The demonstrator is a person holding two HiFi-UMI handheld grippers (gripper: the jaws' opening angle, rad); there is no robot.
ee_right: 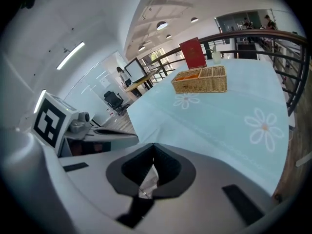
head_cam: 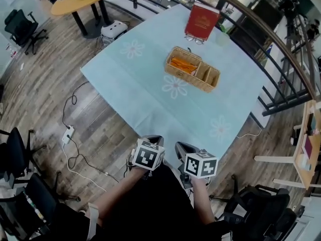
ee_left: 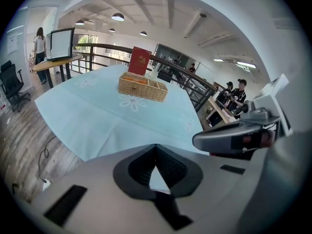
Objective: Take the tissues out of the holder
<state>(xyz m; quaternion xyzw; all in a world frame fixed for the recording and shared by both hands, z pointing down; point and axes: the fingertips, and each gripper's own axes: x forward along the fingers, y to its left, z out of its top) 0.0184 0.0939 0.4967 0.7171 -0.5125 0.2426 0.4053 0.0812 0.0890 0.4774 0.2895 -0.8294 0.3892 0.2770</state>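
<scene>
Closest, my left gripper (ee_left: 155, 146) and right gripper (ee_right: 153, 146) have jaws pressed together, empty; the wicker holder (head_cam: 192, 69) with orange tissues (head_cam: 182, 63) sits at one o'clock on the table (head_cam: 135, 89).

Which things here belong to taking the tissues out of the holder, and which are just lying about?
For the job: wicker holder; orange pack in its largest compartment, probably the tissues; left gripper and right gripper, both shut and empty.
Lying about: red book, glasses, pale cup, floor power strip.
</scene>
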